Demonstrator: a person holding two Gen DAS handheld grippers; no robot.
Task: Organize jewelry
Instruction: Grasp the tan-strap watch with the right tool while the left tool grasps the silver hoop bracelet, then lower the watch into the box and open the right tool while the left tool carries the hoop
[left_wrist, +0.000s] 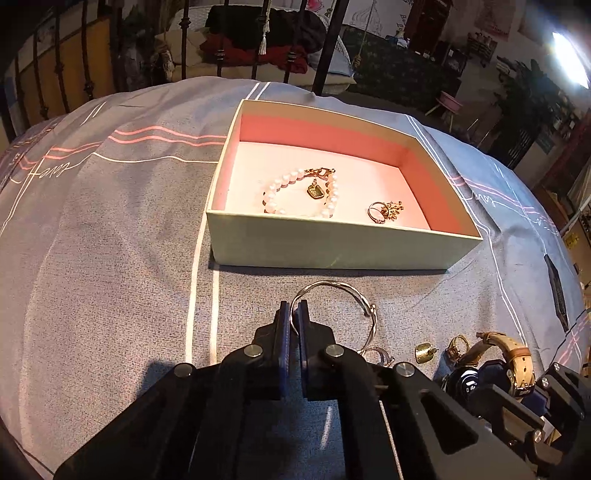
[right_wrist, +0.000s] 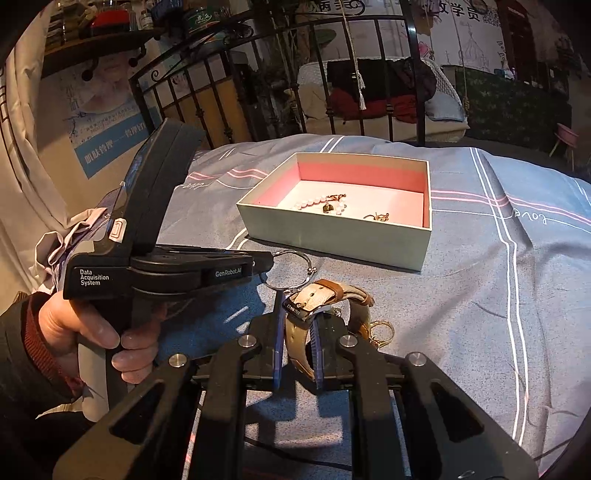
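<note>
The left gripper (left_wrist: 293, 314) is closed on the thin rim of the open silver wire bangle (left_wrist: 347, 295), which lies on the grey striped bedspread (left_wrist: 110, 240) just in front of the near wall of the pale green cardboard box with a pink lining (left_wrist: 332, 243). The right gripper (right_wrist: 298, 332) is clamped on the tan leather strap of the wristwatch (right_wrist: 325, 295), close beside the bangle. Inside the box already rest a pearl bead bracelet with a gold charm (left_wrist: 295, 192) and a gold ring with a leafy ornament (left_wrist: 384, 211). The bangle is pinched on a narrow, round wire, so it could likely twist or slip out once lifted, and its open end may catch on the small gold earrings (left_wrist: 426, 352) near the watch. The two tools sit near each other, so raising both together risks a bump. The box's near wall stands upright and must be cleared; the right half of its floor looks open for setting pieces down.
</note>
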